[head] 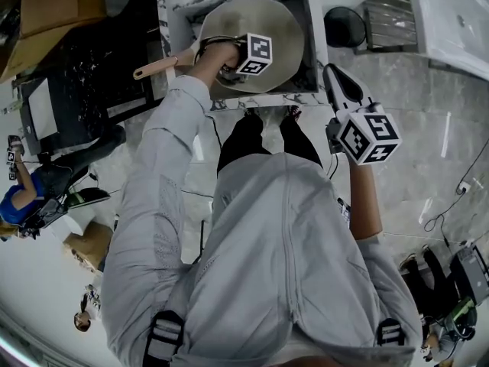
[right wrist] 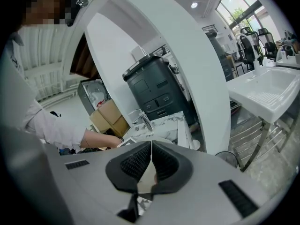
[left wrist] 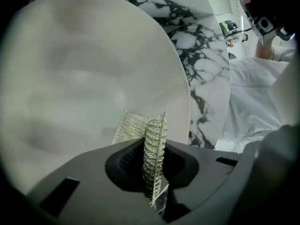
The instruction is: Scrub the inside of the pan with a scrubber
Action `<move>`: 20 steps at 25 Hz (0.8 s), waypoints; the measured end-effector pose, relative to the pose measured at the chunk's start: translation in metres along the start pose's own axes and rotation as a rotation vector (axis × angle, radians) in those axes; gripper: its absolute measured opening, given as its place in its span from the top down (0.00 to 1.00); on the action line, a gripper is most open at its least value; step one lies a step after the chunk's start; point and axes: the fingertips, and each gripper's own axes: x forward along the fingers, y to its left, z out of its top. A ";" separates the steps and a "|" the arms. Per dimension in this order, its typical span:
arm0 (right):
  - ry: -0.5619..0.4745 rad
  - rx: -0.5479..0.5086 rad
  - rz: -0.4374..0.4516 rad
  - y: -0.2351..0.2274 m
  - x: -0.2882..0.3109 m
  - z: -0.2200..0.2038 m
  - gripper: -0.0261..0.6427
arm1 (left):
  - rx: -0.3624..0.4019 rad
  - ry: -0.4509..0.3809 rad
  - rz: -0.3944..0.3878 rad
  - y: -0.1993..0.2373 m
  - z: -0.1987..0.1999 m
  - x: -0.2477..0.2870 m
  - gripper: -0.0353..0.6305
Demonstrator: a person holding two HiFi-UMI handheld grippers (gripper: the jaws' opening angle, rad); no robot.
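Note:
A pale round pan (head: pixel 267 21) with a wooden handle (head: pixel 157 66) sits in the marble-edged sink (head: pixel 172 10) at the top of the head view. My left gripper (head: pixel 225 66) reaches into the pan, and its marker cube stands over the pan's middle. In the left gripper view the pan's inside (left wrist: pixel 84 78) fills the frame. A silvery mesh scrubber (left wrist: pixel 152 139) is clamped upright in the left gripper (left wrist: pixel 151 165), close to the pan's surface. My right gripper (head: pixel 331 72) hangs to the right of the sink, away from the pan. The right gripper (right wrist: pixel 151 161) is shut with nothing in it.
The marble counter (left wrist: pixel 206 69) borders the pan on the right. A dark bin (right wrist: pixel 154 90), a faucet (right wrist: pixel 145 121), cardboard boxes (right wrist: pixel 108 117) and a white basin on a metal frame (right wrist: pixel 262 93) show in the right gripper view. Another person (head: pixel 19 201) is at the far left.

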 end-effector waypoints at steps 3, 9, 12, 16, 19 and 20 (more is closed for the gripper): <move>0.003 -0.005 0.006 0.003 0.001 -0.001 0.91 | -0.018 0.053 0.059 0.008 -0.014 -0.003 0.85; 0.006 -0.013 0.008 0.005 -0.003 -0.003 0.91 | -0.070 0.149 0.249 0.042 -0.038 -0.015 0.85; 0.003 -0.011 -0.001 0.002 -0.006 -0.003 0.91 | -0.108 0.153 0.324 0.059 -0.043 -0.020 0.85; -0.001 0.002 -0.012 -0.002 -0.012 -0.006 0.91 | -0.139 0.145 0.406 0.076 -0.047 -0.027 0.85; 0.005 0.002 -0.012 -0.004 -0.016 -0.009 0.91 | -0.167 0.138 0.460 0.082 -0.052 -0.039 0.85; 0.006 0.000 -0.014 -0.005 -0.017 -0.010 0.91 | -0.173 0.129 0.474 0.085 -0.051 -0.041 0.85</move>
